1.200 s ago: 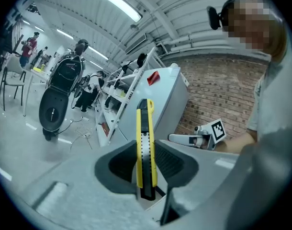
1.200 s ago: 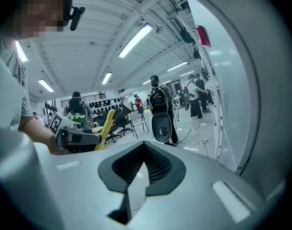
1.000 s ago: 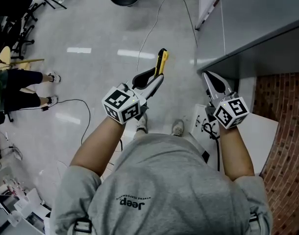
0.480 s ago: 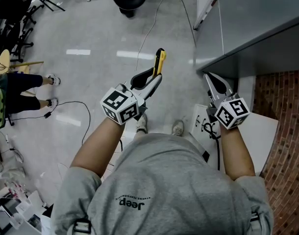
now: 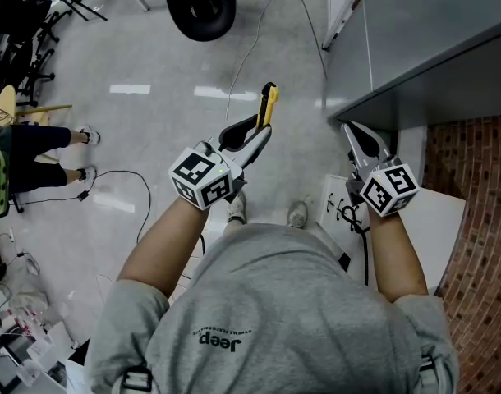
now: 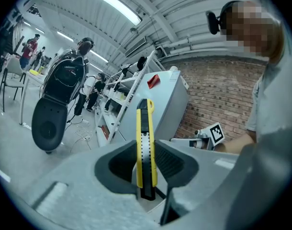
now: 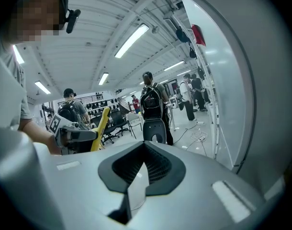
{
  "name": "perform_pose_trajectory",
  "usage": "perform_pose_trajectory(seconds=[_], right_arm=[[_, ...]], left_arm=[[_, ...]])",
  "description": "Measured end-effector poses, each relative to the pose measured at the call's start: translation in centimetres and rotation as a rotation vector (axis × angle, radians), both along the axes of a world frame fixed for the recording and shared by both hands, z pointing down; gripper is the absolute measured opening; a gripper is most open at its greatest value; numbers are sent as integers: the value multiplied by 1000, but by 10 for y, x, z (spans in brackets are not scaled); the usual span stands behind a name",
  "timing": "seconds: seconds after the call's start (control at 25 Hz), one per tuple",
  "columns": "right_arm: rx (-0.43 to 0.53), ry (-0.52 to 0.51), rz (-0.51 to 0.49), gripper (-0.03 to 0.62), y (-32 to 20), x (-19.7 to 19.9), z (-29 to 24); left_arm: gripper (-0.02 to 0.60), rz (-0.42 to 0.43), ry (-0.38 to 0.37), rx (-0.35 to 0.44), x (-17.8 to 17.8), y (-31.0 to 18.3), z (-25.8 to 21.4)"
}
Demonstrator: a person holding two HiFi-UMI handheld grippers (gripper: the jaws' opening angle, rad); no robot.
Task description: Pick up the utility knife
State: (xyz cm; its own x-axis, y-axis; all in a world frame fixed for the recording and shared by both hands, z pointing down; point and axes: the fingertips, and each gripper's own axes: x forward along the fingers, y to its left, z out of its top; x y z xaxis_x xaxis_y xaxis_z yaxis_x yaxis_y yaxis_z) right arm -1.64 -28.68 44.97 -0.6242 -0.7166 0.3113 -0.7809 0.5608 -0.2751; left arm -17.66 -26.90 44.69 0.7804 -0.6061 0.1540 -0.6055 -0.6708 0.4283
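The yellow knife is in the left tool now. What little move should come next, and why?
Probably just hold it steady, with a firm grip. The utility knife is already clamped between the pads of the left tool, high above the floor, with most of its body sticking out past them. The right tool is shut and empty, off to the side.
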Motion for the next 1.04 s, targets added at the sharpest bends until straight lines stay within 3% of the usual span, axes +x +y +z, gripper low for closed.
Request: perform_pose_trajectory(seconds=[1.04], right_arm=[[19,19,-23,8,5,-2,-4]], left_arm=[[118,6,10,-1,4,3,1]])
